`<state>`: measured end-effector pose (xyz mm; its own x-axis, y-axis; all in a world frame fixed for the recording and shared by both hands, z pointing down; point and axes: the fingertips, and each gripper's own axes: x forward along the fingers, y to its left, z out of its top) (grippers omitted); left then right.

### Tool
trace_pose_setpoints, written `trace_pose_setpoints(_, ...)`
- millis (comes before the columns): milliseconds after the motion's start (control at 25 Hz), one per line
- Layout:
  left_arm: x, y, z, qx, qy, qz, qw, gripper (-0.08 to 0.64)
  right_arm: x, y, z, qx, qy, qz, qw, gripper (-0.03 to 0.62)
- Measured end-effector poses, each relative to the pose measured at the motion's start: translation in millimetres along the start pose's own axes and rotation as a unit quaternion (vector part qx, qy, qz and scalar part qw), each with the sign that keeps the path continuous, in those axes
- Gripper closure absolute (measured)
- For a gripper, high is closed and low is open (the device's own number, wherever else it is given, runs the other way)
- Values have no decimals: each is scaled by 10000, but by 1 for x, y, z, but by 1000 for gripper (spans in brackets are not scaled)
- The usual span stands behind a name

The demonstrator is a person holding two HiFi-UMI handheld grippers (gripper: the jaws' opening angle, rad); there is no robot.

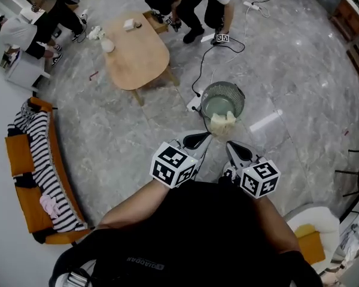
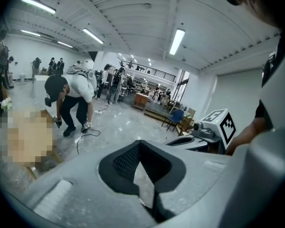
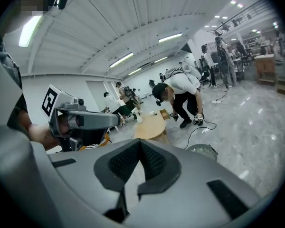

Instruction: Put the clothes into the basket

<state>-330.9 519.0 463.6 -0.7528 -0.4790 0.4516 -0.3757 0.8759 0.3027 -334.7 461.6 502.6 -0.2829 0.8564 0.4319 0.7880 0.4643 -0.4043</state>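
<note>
Stands over a grey stone floor (image 1: 299, 70). Holds the left gripper (image 1: 198, 140) out in front of the body, jaws shut tight with nothing between them. Holds the right gripper (image 1: 237, 150) just beside it, jaws shut tight too, and empty. Points both a little downward, toward a round basket (image 1: 210, 91) on the floor ahead. Has a pale yellow cloth (image 1: 222, 123) at the basket's near rim, partly inside and draped over the edge. Shows more clothes well apart from the basket, on an orange sofa (image 1: 19, 154) at the left: a black and white striped cloth (image 1: 45, 166) spread along it, and a small pink cloth (image 1: 49, 204) on top of the stripes. Beyond the basket, a wooden table (image 1: 137, 52) with people bent down near it.
</note>
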Motion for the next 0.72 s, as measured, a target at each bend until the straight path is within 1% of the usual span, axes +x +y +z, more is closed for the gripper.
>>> trace_pose_setpoints(200,-19,6,-6,263,29,-340,9991,560,3,25,-2,-78,-159,-428,9989,578)
trace_pose_setpoints(440,-35,4,-27,444,188,-717,9963,560,-7,40,-15,91,-410,-978,9943,578)
trace_pose_setpoints(560,-39,1,-34,508,305,-841,9947,560,-12,45,-22,165,-414,-1098,9929,578)
trace_pose_setpoints(720,-40,-2,-34,470,269,-801,9953,560,-18,43,-27,120,-324,-1086,9935,578)
